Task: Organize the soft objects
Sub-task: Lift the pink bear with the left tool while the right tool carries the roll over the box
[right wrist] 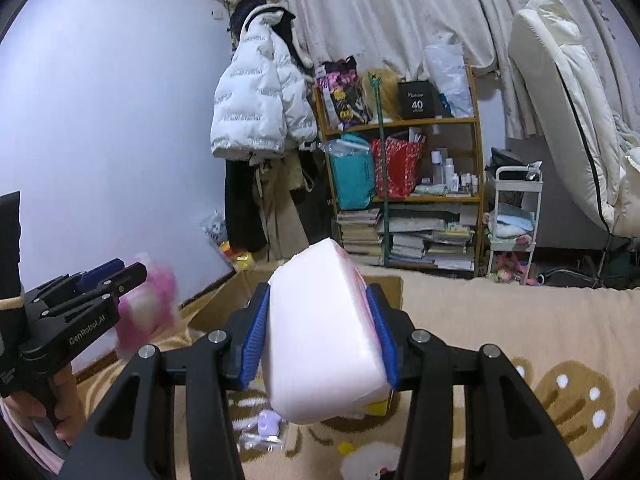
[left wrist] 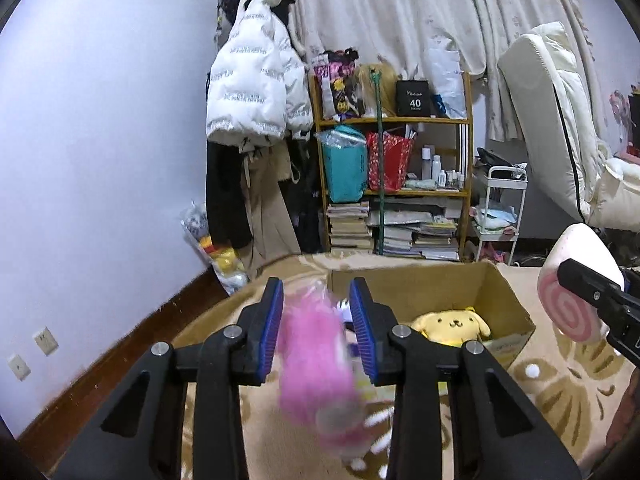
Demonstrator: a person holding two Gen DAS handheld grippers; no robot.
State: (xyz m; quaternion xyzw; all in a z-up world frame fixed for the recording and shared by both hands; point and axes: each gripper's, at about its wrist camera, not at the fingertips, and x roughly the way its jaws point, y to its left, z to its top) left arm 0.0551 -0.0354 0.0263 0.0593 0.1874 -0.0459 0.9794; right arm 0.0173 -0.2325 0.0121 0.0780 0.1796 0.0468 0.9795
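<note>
Cardboard box (left wrist: 504, 300) holds a yellow plush (left wrist: 452, 322). Beside it, left gripper (left wrist: 316, 332) stands open around a blurred pink plush (left wrist: 316, 360); right gripper (right wrist: 320, 332) clamps a white cushion (right wrist: 320, 336).

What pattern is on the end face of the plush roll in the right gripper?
A pink-and-white spiral swirl on the white plush roll, clearest in the left wrist view.

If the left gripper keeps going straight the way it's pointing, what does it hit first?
Probably the cardboard box: the left gripper, with the blurred pink plush toy between its blue pads, points at the box's near left corner. Depth is unclear, so it may pass above the rim.
</note>
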